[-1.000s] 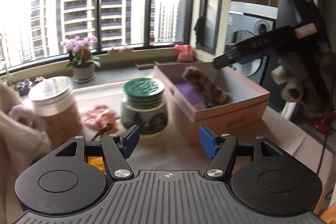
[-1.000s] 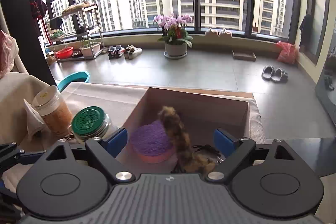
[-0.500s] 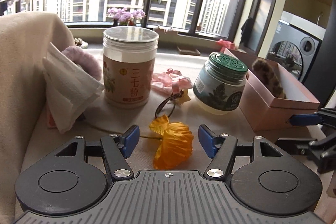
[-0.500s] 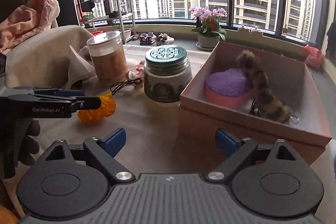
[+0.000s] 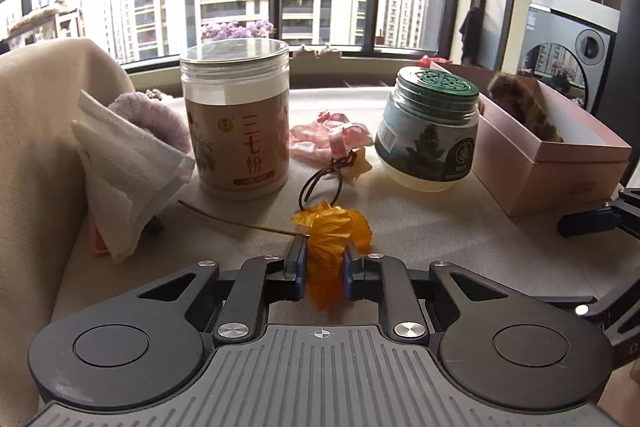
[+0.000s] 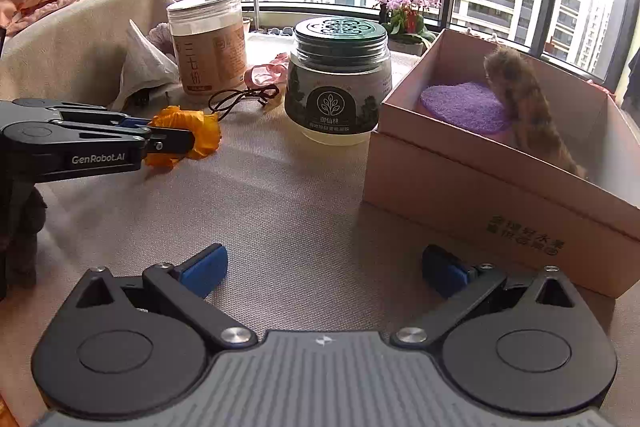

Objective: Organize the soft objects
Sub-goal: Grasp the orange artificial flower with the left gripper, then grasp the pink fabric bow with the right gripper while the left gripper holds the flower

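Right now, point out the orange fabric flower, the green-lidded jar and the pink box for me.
orange fabric flower (image 5: 332, 227), left wrist view, petals ahead of the tool.
green-lidded jar (image 6: 338, 95), right wrist view, front label.
pink box (image 6: 460, 187), right wrist view, near outer wall.

Orange flower (image 5: 334, 227): lower petals hidden between the left claw (image 5: 323, 259) fingers; its stem end runs behind the white tissue (image 5: 128, 163). Purple scrunchie (image 5: 154, 117) mostly covered by that tissue. Furry brown item (image 5: 528, 107) in the pink box (image 5: 560, 163): lower part hidden by the box wall in the left wrist view; what it is, cannot tell. Purple pad (image 6: 464, 103) partly behind the furry item and box wall in the right wrist view. Pink ribbon (image 6: 266, 71) mostly hidden behind the green-lid jar (image 6: 338, 83). Right claw (image 5: 592, 219) cut off by the frame edge in the left wrist view. Small print on the tall jar (image 5: 238, 119) label unreadable. Box interior's far corner out of frame at right.
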Motion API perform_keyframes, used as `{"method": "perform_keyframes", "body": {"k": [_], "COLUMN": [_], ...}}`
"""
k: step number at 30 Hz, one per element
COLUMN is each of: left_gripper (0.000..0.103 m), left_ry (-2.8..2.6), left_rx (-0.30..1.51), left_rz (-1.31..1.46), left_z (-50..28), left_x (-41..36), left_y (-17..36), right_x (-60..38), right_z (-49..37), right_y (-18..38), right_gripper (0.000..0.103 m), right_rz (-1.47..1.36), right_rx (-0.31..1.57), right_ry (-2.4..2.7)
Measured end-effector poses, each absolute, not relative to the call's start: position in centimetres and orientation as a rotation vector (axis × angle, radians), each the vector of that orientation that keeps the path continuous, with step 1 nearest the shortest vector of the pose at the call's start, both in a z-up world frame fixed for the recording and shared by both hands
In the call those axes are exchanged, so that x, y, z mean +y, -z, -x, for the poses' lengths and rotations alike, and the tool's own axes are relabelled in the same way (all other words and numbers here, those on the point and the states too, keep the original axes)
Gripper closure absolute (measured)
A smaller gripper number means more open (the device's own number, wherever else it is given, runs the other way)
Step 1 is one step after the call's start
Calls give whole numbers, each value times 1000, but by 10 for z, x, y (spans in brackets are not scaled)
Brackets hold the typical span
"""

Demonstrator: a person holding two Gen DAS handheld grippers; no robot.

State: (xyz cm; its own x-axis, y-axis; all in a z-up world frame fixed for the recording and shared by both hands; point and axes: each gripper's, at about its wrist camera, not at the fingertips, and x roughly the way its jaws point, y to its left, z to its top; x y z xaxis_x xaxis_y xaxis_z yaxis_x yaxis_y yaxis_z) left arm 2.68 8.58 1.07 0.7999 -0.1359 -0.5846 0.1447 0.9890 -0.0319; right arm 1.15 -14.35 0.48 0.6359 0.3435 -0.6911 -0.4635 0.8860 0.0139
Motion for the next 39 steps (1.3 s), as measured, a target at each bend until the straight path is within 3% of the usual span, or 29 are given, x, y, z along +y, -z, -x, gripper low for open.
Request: {"method": "perform_keyframes", "body": {"k": [22, 24, 26, 37, 39], "left_gripper": [89, 89, 89, 90, 90], "left_ry": [175, 172, 169, 183, 180], "left_rx": [613, 599, 584, 606, 606], "left_rz": [169, 170, 167, 276, 272], "left_z": [-12, -8, -4, 9, 9], "left_x": [108, 108, 109, 135, 137], "left_y": [-9, -10, -12, -18, -20], "right_x": [-132, -130, -124, -70, -50], "right_z": [-29, -31, -33, -63, -80], "right_y": [-12, -16, -27, -141, -144], "right_gripper": [0, 10, 15, 15, 21], "right_rz": [211, 218, 257, 454, 508], "right_rx": [853, 866, 866, 748, 767], "right_ry": [-475, -475, -482, -619, -631]}}
